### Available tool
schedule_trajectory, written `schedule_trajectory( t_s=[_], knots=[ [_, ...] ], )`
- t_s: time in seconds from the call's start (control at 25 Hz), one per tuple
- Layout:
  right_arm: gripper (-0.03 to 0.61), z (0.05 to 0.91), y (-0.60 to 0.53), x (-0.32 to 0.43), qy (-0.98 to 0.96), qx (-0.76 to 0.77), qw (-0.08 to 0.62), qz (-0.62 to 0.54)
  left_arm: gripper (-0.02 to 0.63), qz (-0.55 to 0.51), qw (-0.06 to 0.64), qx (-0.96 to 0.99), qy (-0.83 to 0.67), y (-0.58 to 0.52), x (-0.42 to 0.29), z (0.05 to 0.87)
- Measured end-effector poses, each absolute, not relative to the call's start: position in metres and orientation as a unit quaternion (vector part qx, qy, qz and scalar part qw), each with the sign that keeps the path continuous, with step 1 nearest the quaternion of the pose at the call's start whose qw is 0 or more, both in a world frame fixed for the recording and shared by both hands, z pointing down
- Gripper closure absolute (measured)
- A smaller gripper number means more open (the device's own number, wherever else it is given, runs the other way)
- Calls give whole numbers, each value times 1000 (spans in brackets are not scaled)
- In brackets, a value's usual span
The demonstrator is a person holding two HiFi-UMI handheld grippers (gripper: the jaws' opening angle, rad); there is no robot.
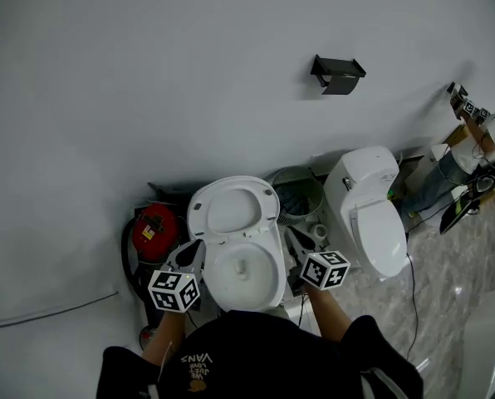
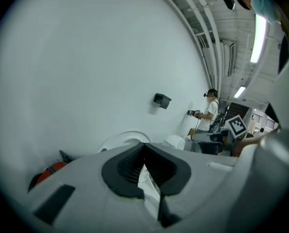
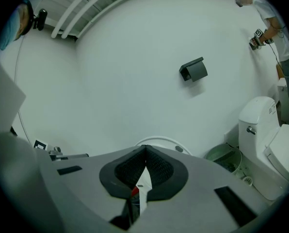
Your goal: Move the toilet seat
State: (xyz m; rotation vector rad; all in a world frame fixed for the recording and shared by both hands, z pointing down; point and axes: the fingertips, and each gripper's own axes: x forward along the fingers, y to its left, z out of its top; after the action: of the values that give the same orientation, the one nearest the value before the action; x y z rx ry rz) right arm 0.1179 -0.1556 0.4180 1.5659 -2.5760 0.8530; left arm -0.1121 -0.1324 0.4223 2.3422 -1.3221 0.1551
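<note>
The white toilet's seat [image 1: 231,209] stands raised against the wall, above the open bowl [image 1: 246,273]. My left gripper [image 1: 193,253] is at the bowl's left side and my right gripper [image 1: 296,241] at its right side, both low beside the rim. Each is shut with nothing between its jaws. In the left gripper view the raised seat [image 2: 121,139] shows just over the closed left gripper [image 2: 144,148]. In the right gripper view the seat's top edge [image 3: 159,141] peeks above the shut right gripper [image 3: 145,152].
A second white toilet [image 1: 374,213] stands to the right, with a green bin [image 1: 300,193] between the two. A red object [image 1: 154,226] sits left of the bowl. A black holder [image 1: 337,74] hangs on the wall. A person [image 1: 478,135] works at far right.
</note>
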Motion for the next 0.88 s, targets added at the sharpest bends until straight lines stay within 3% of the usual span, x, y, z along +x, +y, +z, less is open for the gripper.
schedule_trajectory(
  t_s=[0.88],
  knots=[
    [580,420,-113,75,-825,497,1,269,614,85,200,867,-448,-98,-119,427]
  ],
)
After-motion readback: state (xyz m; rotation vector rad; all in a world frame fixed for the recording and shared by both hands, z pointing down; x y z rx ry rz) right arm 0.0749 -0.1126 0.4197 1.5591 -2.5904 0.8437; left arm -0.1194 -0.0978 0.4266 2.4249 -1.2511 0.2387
